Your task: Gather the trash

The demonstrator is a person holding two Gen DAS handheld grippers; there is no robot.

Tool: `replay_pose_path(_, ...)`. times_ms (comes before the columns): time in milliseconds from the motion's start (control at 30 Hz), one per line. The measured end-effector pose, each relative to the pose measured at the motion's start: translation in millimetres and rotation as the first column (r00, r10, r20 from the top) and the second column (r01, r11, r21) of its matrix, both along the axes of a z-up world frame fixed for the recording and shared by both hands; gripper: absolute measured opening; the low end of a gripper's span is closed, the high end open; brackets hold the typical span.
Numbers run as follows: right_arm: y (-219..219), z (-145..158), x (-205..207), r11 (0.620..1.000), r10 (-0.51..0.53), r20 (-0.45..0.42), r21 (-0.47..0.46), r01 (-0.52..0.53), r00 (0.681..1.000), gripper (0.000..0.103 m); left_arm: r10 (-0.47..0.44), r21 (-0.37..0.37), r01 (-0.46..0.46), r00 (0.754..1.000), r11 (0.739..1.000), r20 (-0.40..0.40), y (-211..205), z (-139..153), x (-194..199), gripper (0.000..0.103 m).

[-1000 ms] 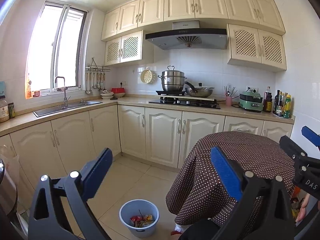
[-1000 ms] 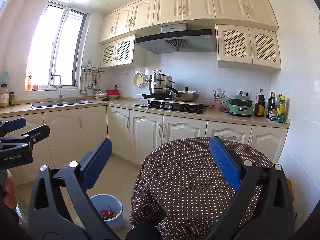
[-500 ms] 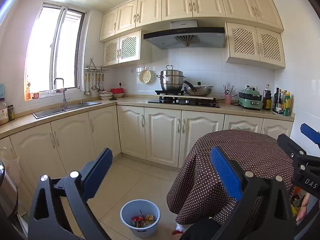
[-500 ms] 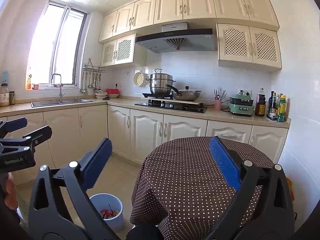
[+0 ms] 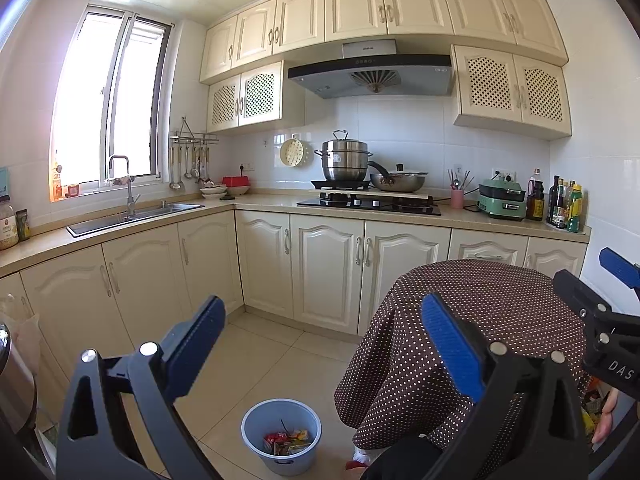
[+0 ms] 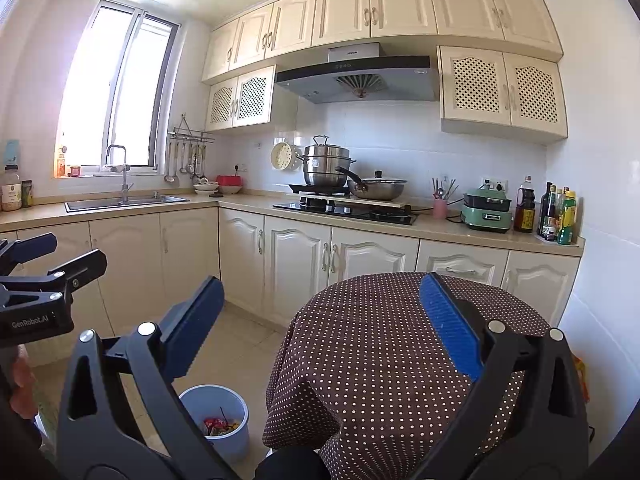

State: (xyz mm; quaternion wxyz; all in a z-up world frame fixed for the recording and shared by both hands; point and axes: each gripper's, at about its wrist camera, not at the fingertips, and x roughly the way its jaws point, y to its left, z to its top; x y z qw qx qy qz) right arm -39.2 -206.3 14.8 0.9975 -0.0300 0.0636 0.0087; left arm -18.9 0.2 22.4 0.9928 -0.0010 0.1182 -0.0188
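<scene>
Left wrist view: the left gripper [image 5: 320, 344] is held with its blue pads spread wide and nothing between them, and the right gripper [image 6: 320, 332], seen from its own wrist camera, is likewise spread and empty. Compared with the pictures of a second ago almost nothing has been altered: both grippers have been kept raised at the same height, pointed at the far counter, and only a slight drift of the framing can be made out. Just below and between the left gripper's fingers the blue bin [image 5: 281, 436] is seen standing on the tiled floor, with a small heap of coloured wrappers [image 5: 286, 441] lying in its bottom; its place has not been changed. Beside it, to the right, the round table under the dotted brown cloth [image 5: 480, 320] is seen, and its top is bare. No loose trash can be made out on the floor or on the cloth. Past the table's right edge some coloured packaging is glimpsed low down, but what it is cannot be told. From this it may be judged that no piece is being carried at present, that the trash visible is already in the bin, and that either a further piece is yet to be found or the collecting is close to done.
</scene>
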Motion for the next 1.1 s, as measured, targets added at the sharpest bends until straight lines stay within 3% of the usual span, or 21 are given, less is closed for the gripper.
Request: replay_pose_path(1100, 3, -1, 2, 1.0, 0.009, -0.016, 0.0, -0.009, 1.0, 0.096, 0.014, 0.0, -0.014, 1.0, 1.0, -0.007, 10, -5, 0, 0.097)
